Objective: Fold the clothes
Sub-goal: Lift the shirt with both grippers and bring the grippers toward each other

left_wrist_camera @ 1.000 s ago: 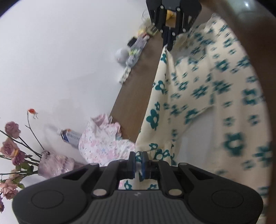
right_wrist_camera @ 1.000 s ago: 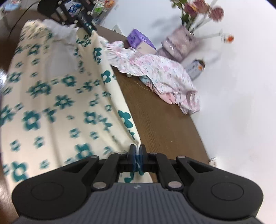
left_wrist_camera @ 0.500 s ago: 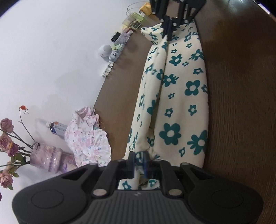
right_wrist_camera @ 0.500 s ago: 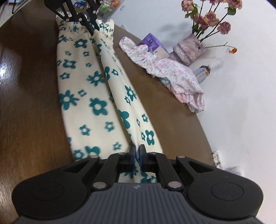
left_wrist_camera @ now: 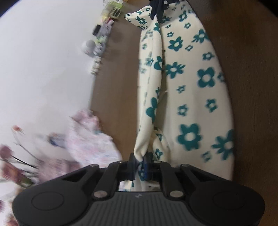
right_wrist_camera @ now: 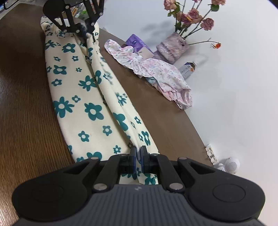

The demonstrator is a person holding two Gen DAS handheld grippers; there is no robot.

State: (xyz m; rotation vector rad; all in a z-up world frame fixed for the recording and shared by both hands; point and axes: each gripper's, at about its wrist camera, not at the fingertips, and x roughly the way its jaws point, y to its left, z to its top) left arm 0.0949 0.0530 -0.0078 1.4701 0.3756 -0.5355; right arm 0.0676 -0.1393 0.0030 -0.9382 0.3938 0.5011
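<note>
A cream garment with teal flowers (right_wrist_camera: 83, 97) is stretched in a long strip across the brown wooden table (right_wrist_camera: 22, 97), folded lengthwise so that a raised ridge runs along the side facing the wall. One short end is gripped by the right gripper (right_wrist_camera: 138, 157), whose jaws are clenched on a pinch of the cloth; the opposite end is held by the left gripper (left_wrist_camera: 141, 162), whose jaws are closing with a bunched fold of the fabric pressed between them. In the right wrist view the left gripper (right_wrist_camera: 86, 35) is seen at the far end of the strip, and in the left wrist view only the tips of the right gripper (left_wrist_camera: 157, 13) are visible at the upper edge.

On the side away from the wall, a broad stretch of bare wood is left open beside the garment. On the wall side, a narrower band of bare table separates the ridge from the table's curved edge (right_wrist_camera: 187, 114). Along that edge a crumpled pink floral garment (right_wrist_camera: 156, 73) is lying, with a purple box (right_wrist_camera: 134, 41) just behind it, a vase of dried roses (right_wrist_camera: 171, 48) and a small bottle (right_wrist_camera: 188, 68). Small white items (right_wrist_camera: 229, 165), too small to be identified with certainty, are gathered near the edge by the right gripper. Beyond the table, a plain white wall (right_wrist_camera: 234, 97) is seen.
</note>
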